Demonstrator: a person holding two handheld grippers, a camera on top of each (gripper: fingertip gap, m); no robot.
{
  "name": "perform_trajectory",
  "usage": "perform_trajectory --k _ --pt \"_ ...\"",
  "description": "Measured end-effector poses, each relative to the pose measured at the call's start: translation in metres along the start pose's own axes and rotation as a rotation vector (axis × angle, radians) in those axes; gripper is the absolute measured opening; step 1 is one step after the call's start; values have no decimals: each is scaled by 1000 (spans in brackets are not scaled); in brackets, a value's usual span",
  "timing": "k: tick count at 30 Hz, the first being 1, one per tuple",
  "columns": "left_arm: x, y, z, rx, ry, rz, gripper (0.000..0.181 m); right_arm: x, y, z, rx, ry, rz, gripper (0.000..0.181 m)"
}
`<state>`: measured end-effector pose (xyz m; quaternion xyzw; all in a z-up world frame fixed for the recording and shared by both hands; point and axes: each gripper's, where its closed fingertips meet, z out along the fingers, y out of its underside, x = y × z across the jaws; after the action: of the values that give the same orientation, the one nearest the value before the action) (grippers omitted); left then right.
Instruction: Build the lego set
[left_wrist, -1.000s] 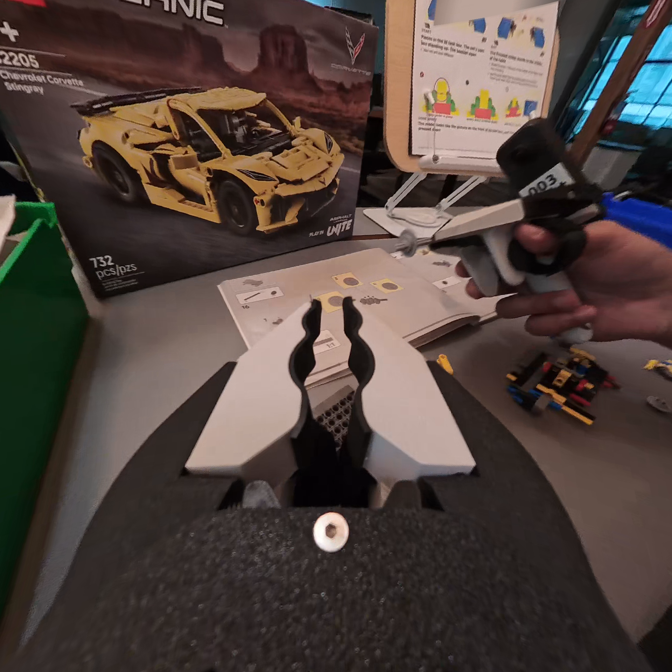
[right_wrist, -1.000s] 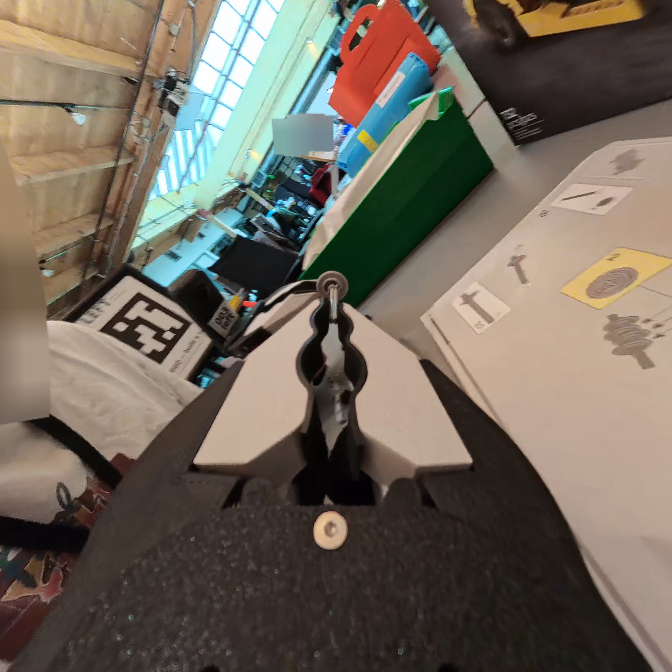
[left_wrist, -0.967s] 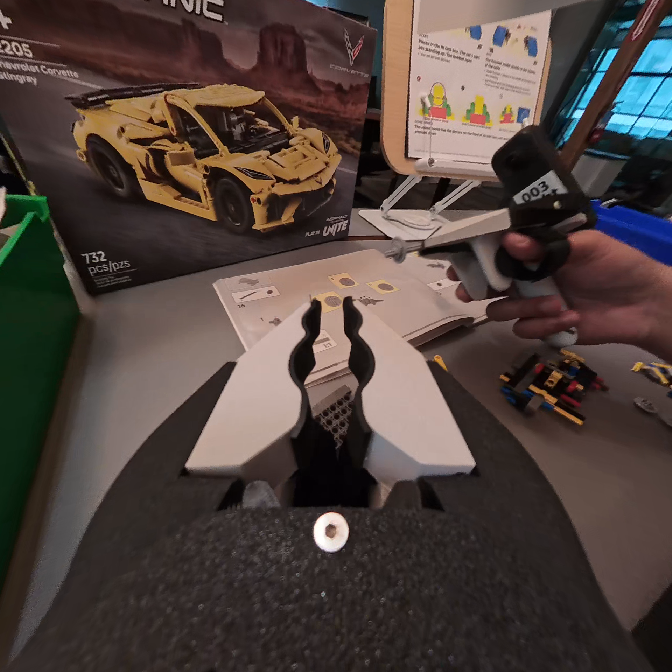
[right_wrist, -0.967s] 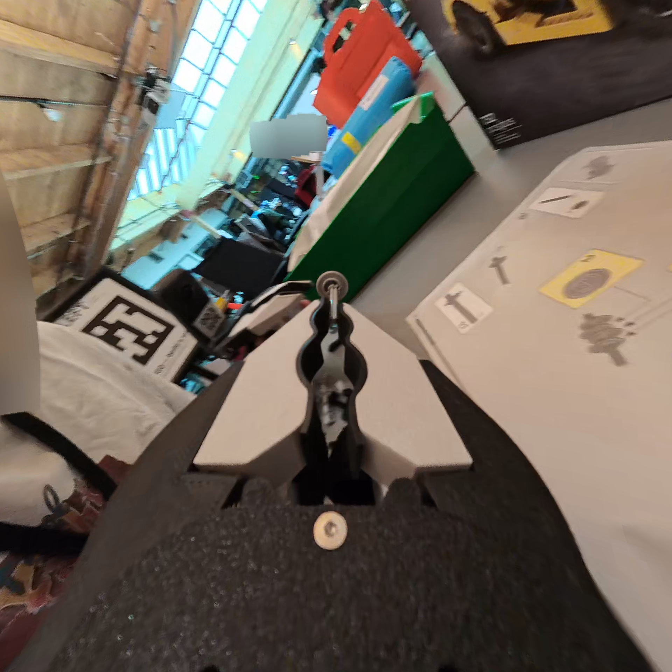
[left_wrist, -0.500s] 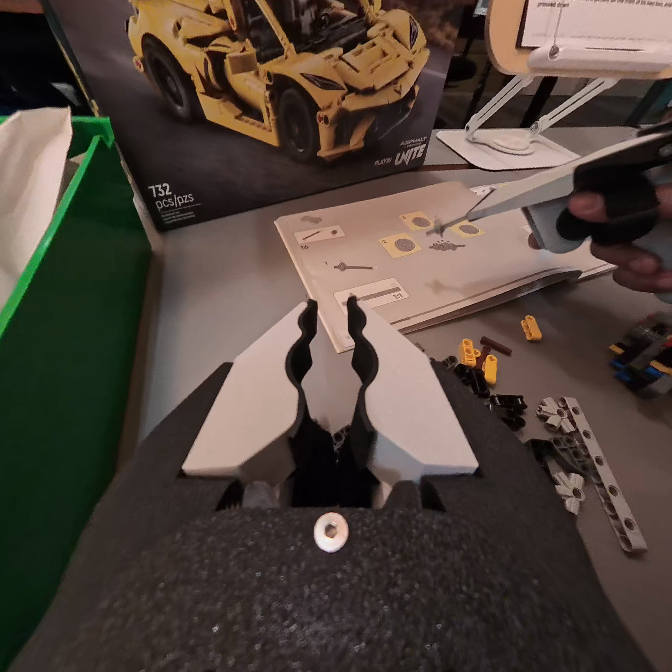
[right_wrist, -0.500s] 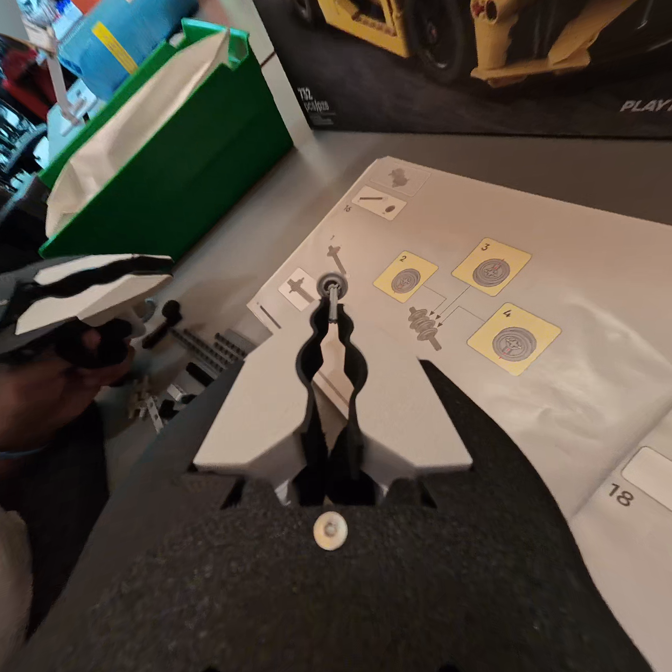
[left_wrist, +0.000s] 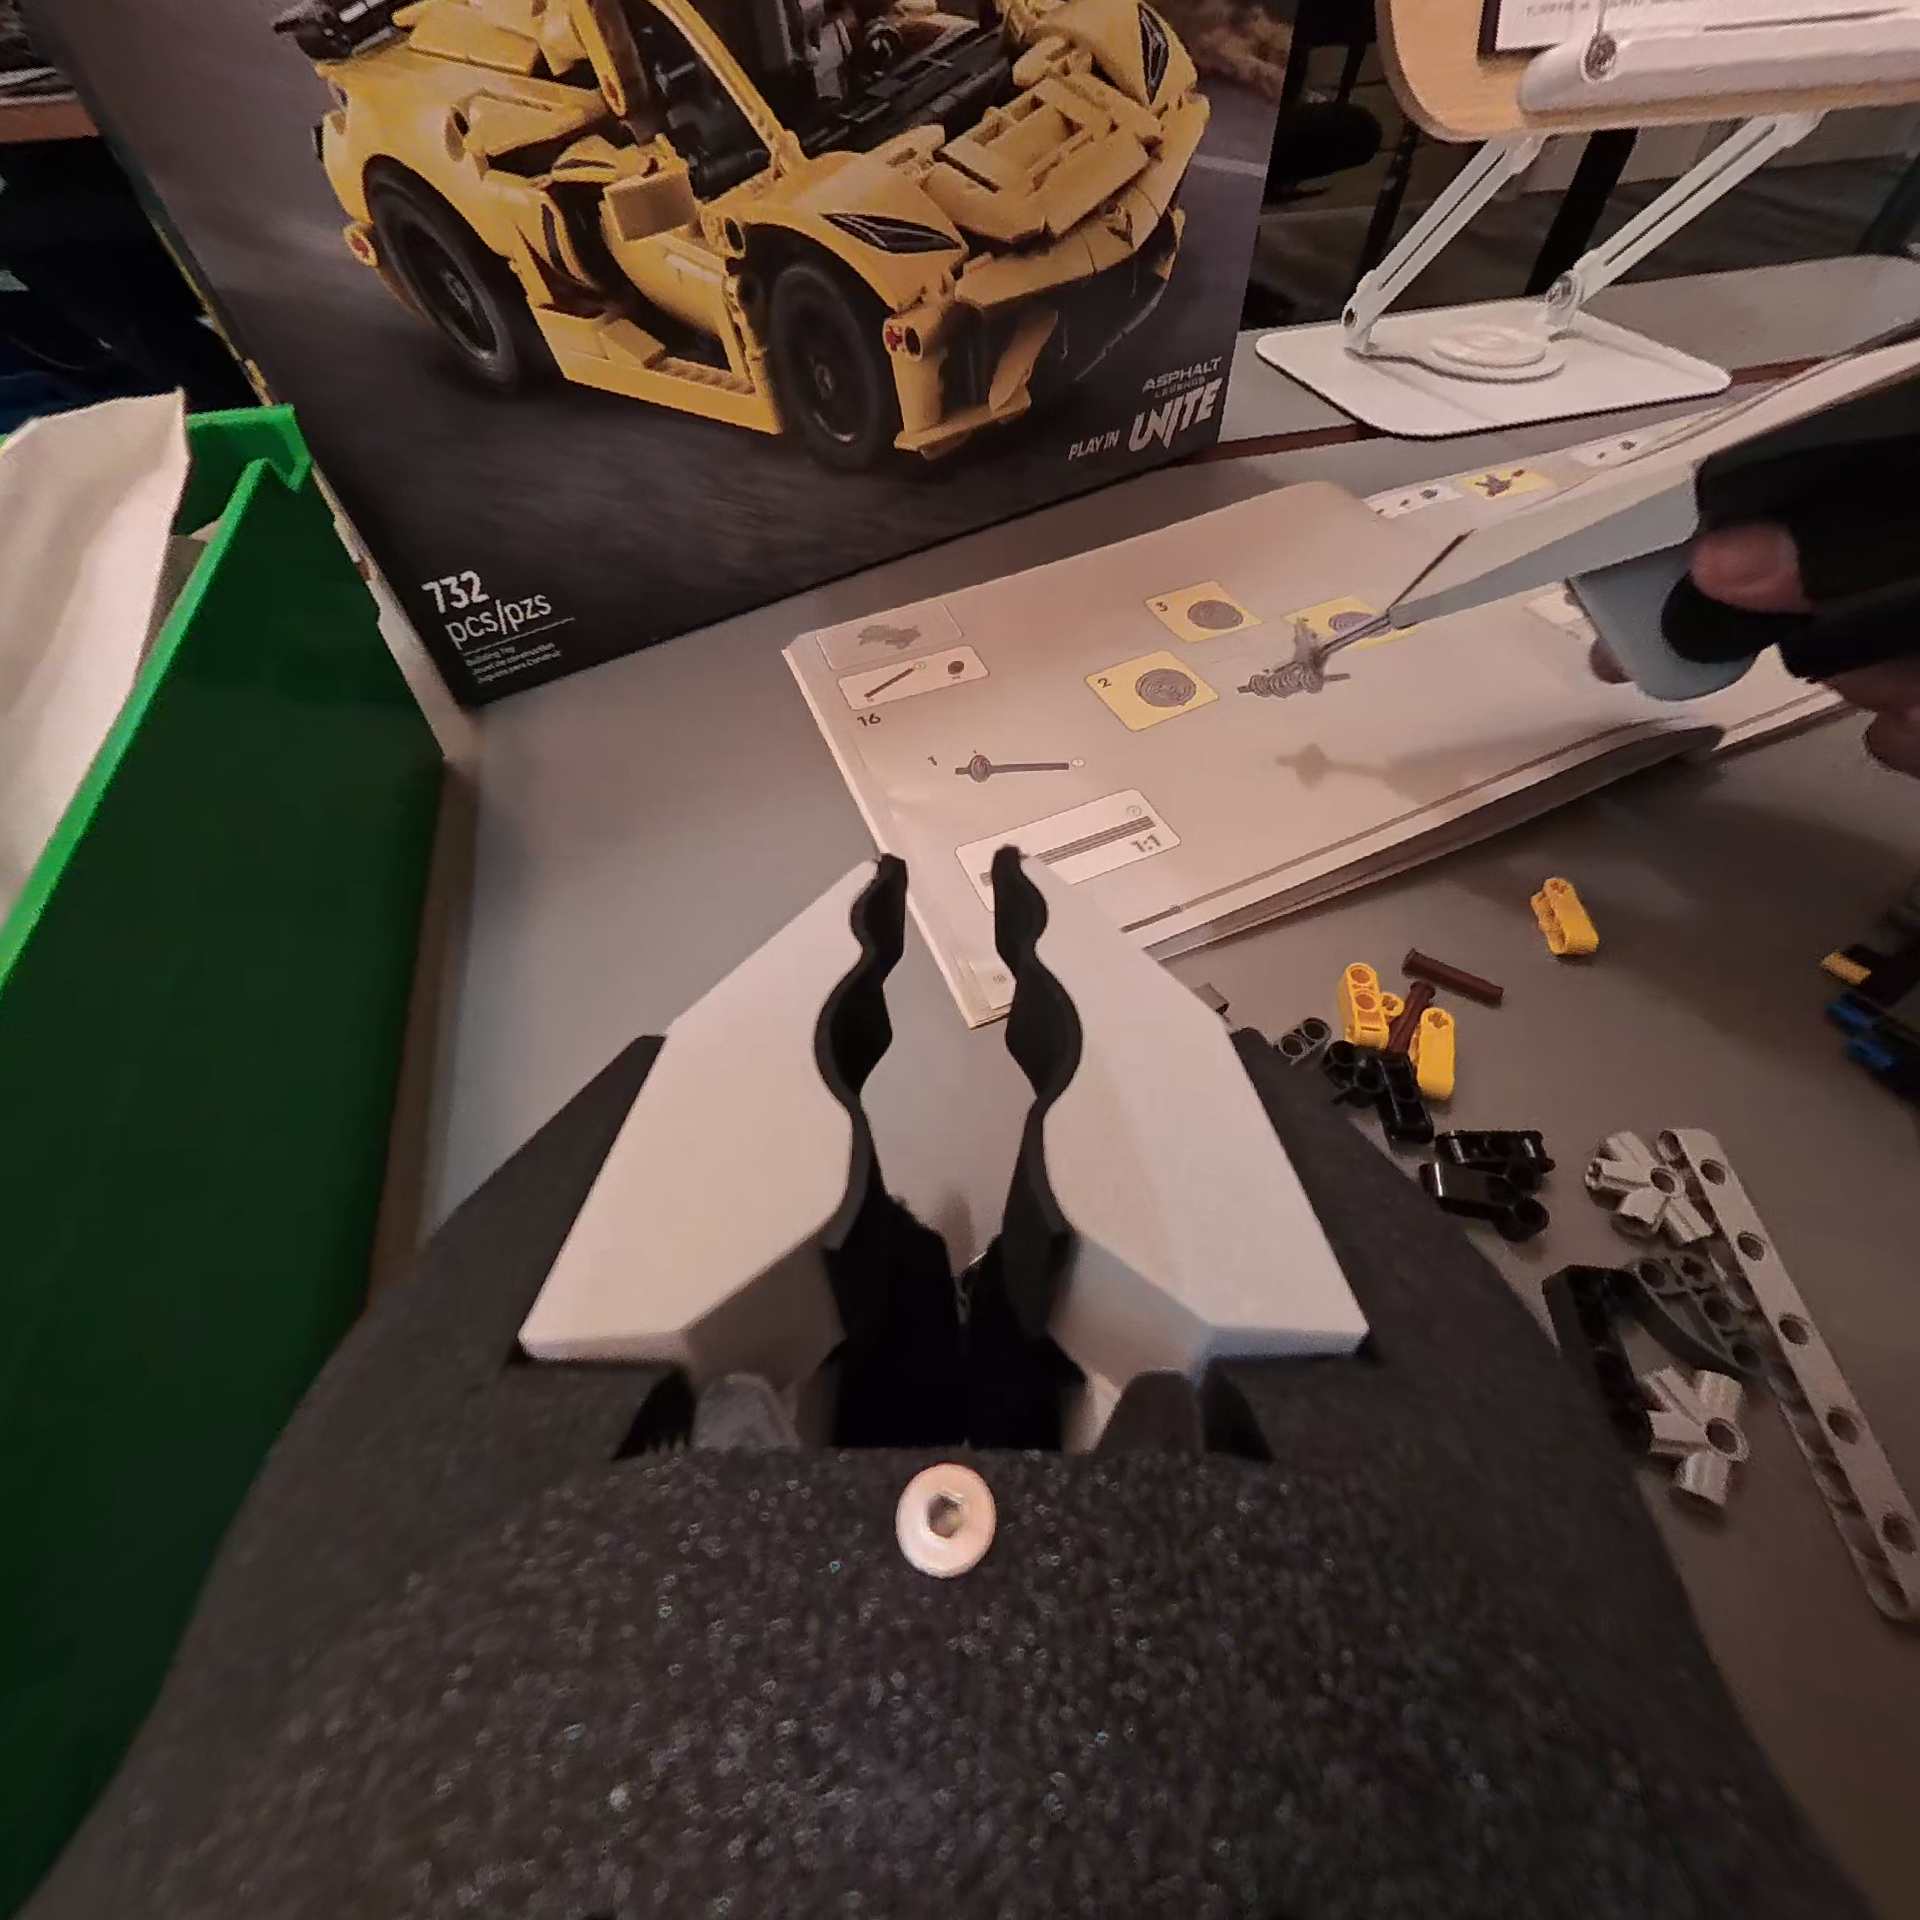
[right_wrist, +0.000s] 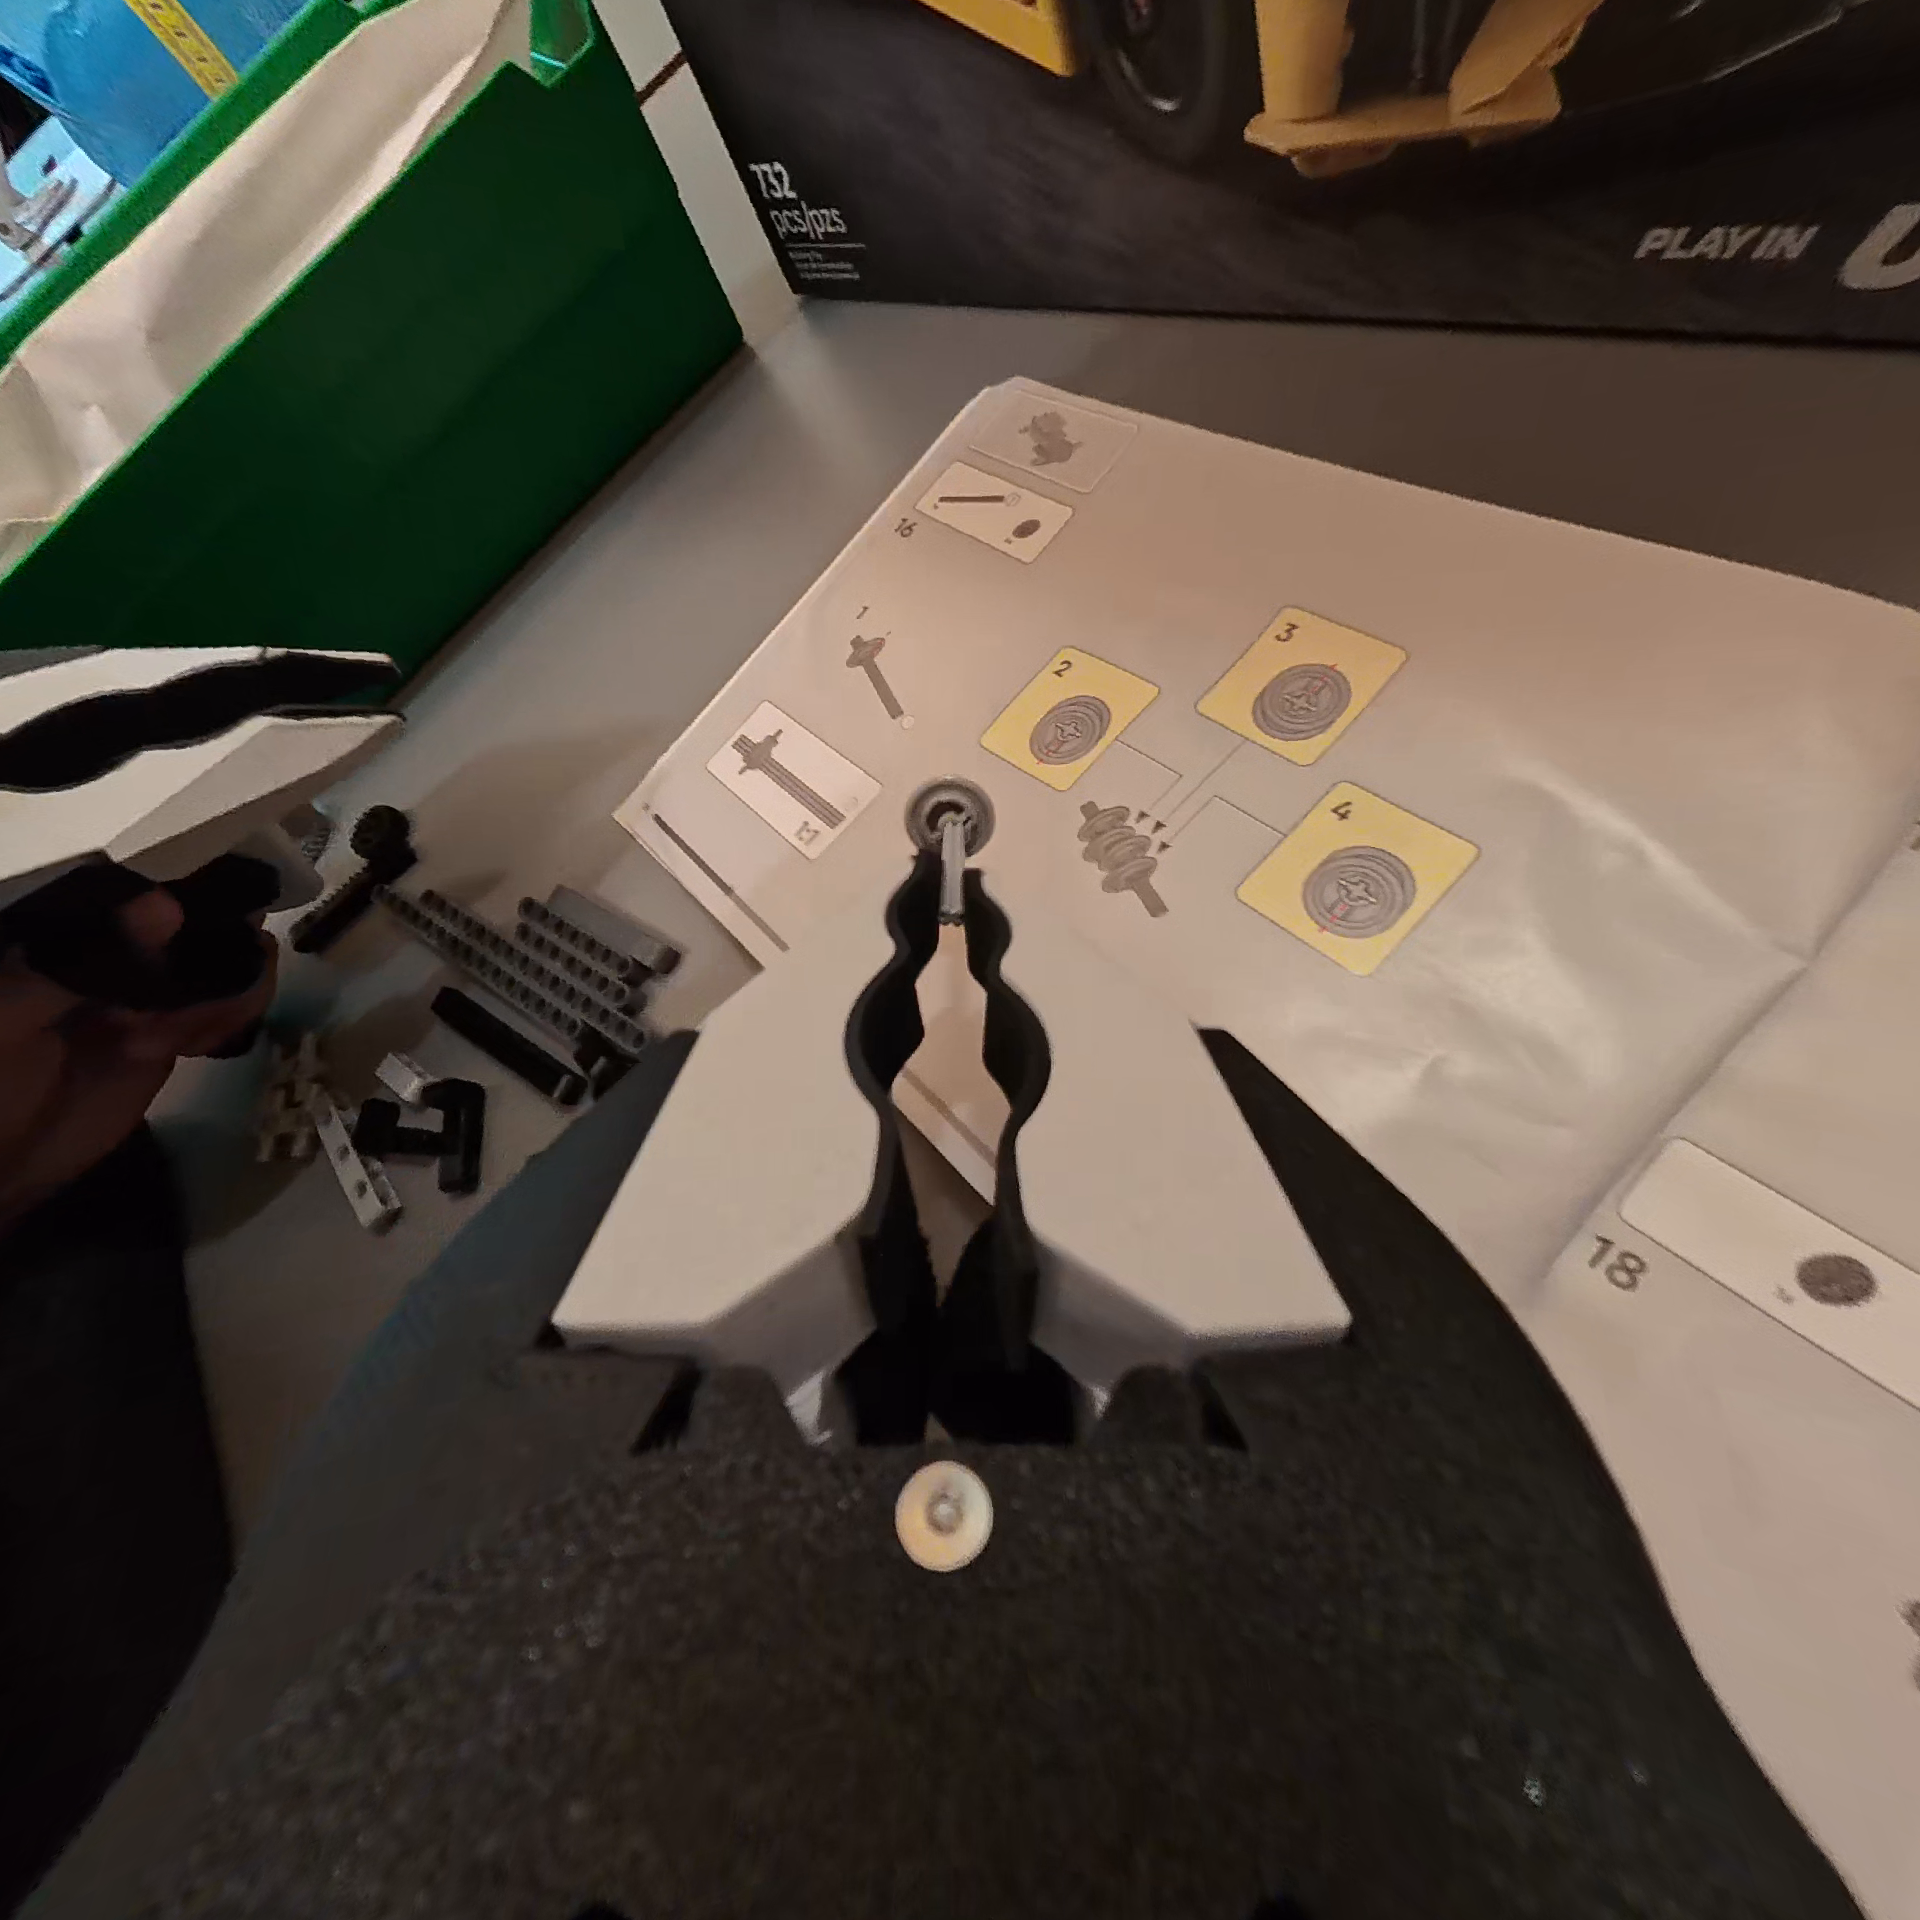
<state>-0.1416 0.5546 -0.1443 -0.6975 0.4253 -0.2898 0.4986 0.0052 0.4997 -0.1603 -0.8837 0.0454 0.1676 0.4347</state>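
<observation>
Right wrist view: the right hand-held gripper (right_wrist: 951, 883) is clenched on a thin grey axle (right_wrist: 953, 868) with a round grey bush at its far tip, poised over the open instruction booklet (right_wrist: 1351, 1039) on the grey tabletop (right_wrist: 644, 520). To its left lie black and grey beams (right_wrist: 530, 977) beside the left hand-held gripper (right_wrist: 390, 691); beyond stand a green bin (right_wrist: 416, 395) and the set's box (right_wrist: 1299, 166). In the left wrist view, the left hand-held gripper (left_wrist: 948, 873) hangs released, its jaws apart with nothing between them, above the near edge of the booklet (left_wrist: 1195, 748). Loose yellow, black and grey pieces (left_wrist: 1455, 1091) are scattered to its right on the tabletop (left_wrist: 644, 810). Farther off, the right hand-held gripper (left_wrist: 1397, 620) holds the axle (left_wrist: 1314, 649) over the page, with the box (left_wrist: 727, 312) showing a yellow car upright behind it and a white stand (left_wrist: 1475, 312) to the right.
</observation>
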Motion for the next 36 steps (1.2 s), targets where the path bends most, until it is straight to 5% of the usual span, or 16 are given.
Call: perform_trajectory --k 4,10,19,23,36 --pt "8 -6 2 20 -2 74 15 19 4 -12 -13 107 -59 3" --pt "33 -24 3 104 44 212 15 2 2 -18 14 33 -45 3" --pt "83 -20 4 101 98 476 22 -76 -10 -41 69 -222 -107 3" --pt "85 -15 4 91 59 550 21 -107 -10 -50 78 -363 -103 3" --pt "78 -24 5 141 13 611 16 -114 0 -53 36 -382 -173 3"
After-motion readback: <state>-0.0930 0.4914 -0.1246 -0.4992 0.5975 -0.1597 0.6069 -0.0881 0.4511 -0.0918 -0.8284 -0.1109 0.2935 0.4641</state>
